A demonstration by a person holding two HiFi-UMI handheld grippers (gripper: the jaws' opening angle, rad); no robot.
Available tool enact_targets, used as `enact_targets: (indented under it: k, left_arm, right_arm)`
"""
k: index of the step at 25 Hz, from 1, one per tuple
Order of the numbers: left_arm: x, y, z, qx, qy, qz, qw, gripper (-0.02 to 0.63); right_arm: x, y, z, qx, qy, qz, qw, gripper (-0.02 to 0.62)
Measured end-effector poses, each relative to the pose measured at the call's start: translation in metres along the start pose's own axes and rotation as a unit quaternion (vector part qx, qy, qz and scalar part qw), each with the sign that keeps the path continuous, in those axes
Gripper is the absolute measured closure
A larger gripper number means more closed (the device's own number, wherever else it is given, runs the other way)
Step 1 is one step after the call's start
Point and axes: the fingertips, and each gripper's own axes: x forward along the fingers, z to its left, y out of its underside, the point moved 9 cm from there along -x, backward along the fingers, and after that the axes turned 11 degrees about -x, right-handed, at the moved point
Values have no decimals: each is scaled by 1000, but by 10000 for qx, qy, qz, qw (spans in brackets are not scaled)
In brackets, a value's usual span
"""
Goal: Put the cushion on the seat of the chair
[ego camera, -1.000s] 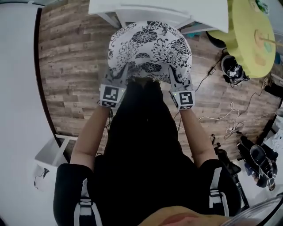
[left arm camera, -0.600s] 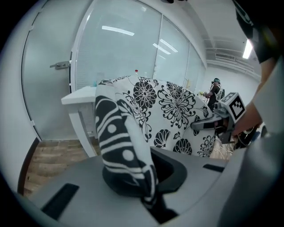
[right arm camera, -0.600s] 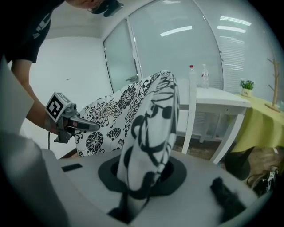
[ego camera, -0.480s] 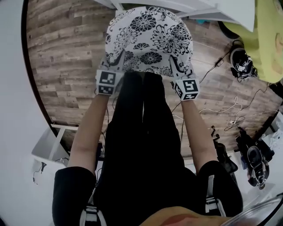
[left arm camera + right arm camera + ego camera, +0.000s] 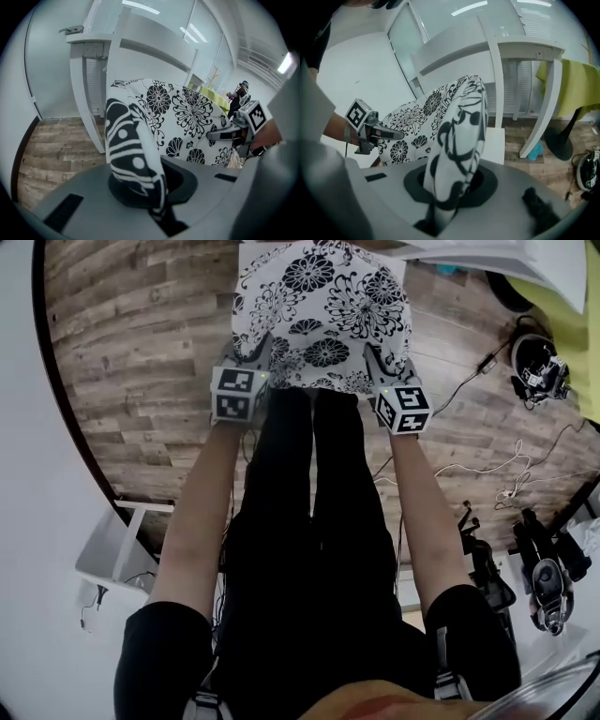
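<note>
Pinching the cushion (image 5: 323, 306), jaws of left gripper (image 5: 255, 351) and right gripper (image 5: 377, 360), now lower.

Cushion (image 5: 323, 315) hides the chair (image 5: 496, 89) and the tool tips

In the head view the cushion covers nearly all of the chair, and the frame's top edge cuts off its far side. Its fabric folds bury the tips of the left tool (image 5: 255, 354) and right tool (image 5: 382, 367). The dark items (image 5: 536, 360) at the right are too small to name.

A wood-plank floor (image 5: 141, 352) meets a white wall (image 5: 23, 521), with a yellow-green draped table (image 5: 574, 84) and loose cables (image 5: 507, 491) nearby.
</note>
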Motion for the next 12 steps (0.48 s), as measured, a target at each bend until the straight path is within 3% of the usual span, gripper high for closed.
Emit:
enact_targets:
  k: [12]
  left_arm:
    - [64, 7, 25, -420, -44, 683, 9968, 577]
  right_arm:
    - [59, 21, -33, 629, -76, 926, 9937, 540]
